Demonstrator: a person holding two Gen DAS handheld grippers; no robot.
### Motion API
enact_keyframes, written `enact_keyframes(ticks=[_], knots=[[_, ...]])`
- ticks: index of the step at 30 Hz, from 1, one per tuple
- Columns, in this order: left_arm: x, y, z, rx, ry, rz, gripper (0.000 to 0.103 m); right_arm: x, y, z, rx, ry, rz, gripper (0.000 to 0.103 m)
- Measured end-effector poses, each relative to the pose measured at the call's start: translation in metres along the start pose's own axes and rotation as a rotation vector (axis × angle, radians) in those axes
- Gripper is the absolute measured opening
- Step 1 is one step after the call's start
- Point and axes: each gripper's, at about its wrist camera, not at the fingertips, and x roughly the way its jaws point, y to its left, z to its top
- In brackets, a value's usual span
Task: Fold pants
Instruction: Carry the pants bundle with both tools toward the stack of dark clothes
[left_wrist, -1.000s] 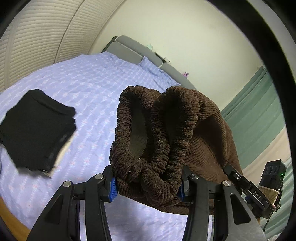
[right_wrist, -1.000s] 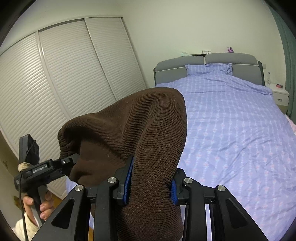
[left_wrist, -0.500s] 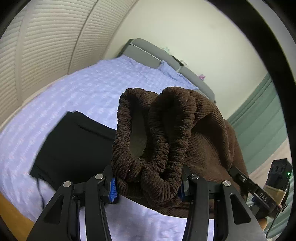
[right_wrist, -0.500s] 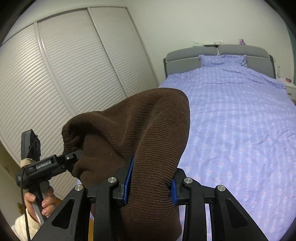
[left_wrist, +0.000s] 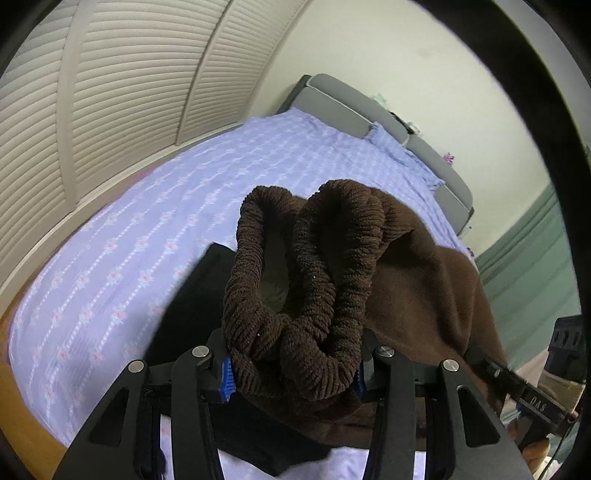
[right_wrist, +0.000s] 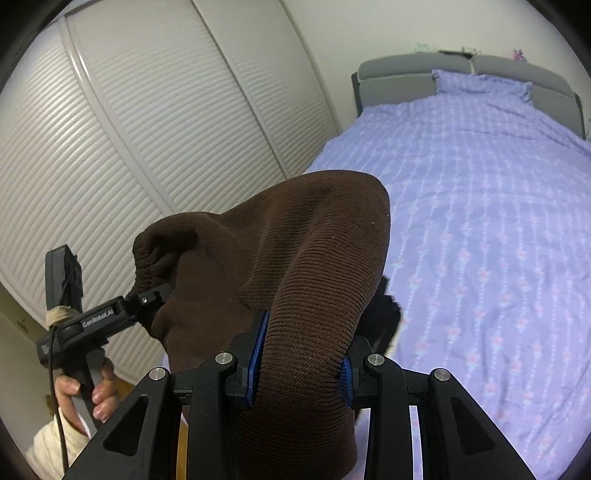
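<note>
One bed in lavender bedding carries one folded black garment. Above it hangs one pair of brown knit pants, its waistband pinched by the left gripper and a fold clamped in the right gripper.

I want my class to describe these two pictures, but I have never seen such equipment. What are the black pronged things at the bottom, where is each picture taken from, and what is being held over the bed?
No robot here: a person holds a hand-operated two-finger gripper in each hand, with a wide-angle camera on each looking along its fingers. One picture comes from the left gripper, the other from the right gripper. Both are clamped on the brown pants, the left one on the bunched elastic waistband. The pants hang above a bed with a lilac cover. On the bed, partly hidden, lies a folded black garment.
</note>
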Motion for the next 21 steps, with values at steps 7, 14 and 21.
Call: enact_keyframes(ticks=[7, 14, 21], knots=[[0.052, 0.032, -0.005, 0.010, 0.080, 0.044, 0.044, 0.064, -0.001, -0.022, -0.012, 0.044, -0.039, 0.034], [0.112, 0.051, -0.043, -0.090, 0.236, -0.008, 0.048, 0.084, -0.029, -0.039, -0.002, 0.114, -0.135, 0.034], [0.140, 0.047, -0.054, -0.127, 0.274, 0.021, 0.081, 0.092, -0.053, -0.049, 0.030, 0.173, -0.205, 0.042]])
